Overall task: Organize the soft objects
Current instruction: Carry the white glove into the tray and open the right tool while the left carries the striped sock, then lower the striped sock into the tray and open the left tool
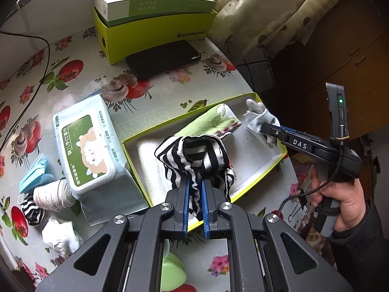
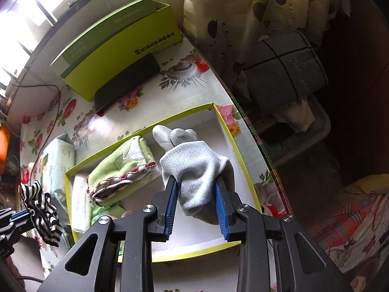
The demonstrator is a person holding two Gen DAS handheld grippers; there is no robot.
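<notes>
My left gripper is shut on a black-and-white striped sock and holds it above the near edge of the shallow yellow-green box. My right gripper is shut on a grey glove over the right end of the box. A green cloth and a white towel lie inside the box. The glove and the right gripper also show in the left wrist view. The striped sock shows at the left edge of the right wrist view.
A wet-wipes pack lies left of the box. Beyond it are a white roll, a blue mask, another striped sock and a white sock. A phone and stacked green boxes stand behind. The table edge runs along the right.
</notes>
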